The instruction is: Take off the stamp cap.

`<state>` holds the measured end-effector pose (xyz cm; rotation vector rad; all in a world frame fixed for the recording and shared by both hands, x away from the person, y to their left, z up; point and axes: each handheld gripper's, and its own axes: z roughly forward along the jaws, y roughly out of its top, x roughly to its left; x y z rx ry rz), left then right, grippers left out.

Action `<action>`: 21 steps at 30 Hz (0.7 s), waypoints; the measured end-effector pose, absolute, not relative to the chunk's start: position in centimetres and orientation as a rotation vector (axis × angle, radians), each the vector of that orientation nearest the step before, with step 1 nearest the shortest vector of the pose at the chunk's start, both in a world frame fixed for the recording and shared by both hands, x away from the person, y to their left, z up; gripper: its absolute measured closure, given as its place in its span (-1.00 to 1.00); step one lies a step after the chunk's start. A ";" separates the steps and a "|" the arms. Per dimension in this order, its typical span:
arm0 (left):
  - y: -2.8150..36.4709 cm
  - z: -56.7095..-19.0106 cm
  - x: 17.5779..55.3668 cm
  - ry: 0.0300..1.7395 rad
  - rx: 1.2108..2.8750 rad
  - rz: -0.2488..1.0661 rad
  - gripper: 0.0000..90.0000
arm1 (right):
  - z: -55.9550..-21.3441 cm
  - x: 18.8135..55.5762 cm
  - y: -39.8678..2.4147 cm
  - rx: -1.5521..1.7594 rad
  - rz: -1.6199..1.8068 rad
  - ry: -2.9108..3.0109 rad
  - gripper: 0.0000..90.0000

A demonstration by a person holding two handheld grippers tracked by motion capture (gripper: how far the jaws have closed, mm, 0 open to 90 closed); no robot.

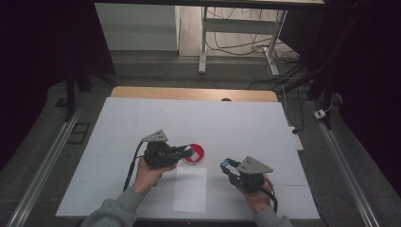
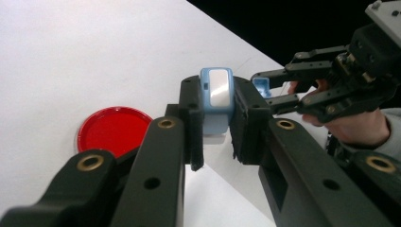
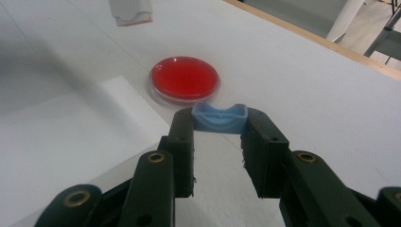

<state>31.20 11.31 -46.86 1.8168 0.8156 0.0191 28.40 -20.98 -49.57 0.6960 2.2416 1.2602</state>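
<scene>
Left gripper (image 2: 217,137) pinches blue-and-white piece (image 2: 216,97), lower end hidden between jaws. Right gripper (image 3: 219,142) pinches blue cap (image 3: 220,118), mostly covered. Red dish (image 3: 185,77) left of it.

We note a red disc (image 3: 185,76) with a clear, glossy rim, lying on the plain white table (image 1: 142,123). The left gripper (image 2: 217,118) is black with brass-coloured pivot pins; the piece between its jaws is a light blue body (image 2: 216,101) with a silvery-white face. The right gripper (image 3: 218,137) is likewise black with brass-coloured pins and carries a light blue cap (image 3: 219,118). A white paper sheet (image 1: 190,189) is unpatterned. The far table edge is light wood. Both sleeves (image 1: 113,213) are grey.
</scene>
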 end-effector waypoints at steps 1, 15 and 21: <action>11.3 -46.8 31.2 0.814 1.823 0.030 0.69 | -49.6 28.4 -21.3 0.706 1.267 2.237 0.45; 11.8 -46.3 31.6 0.796 1.877 0.078 0.69 | -49.5 27.9 -25.3 0.795 1.261 2.198 0.45; 12.2 -46.6 32.0 0.818 1.880 0.089 0.69 | -49.5 27.8 -25.9 0.805 1.260 2.190 0.45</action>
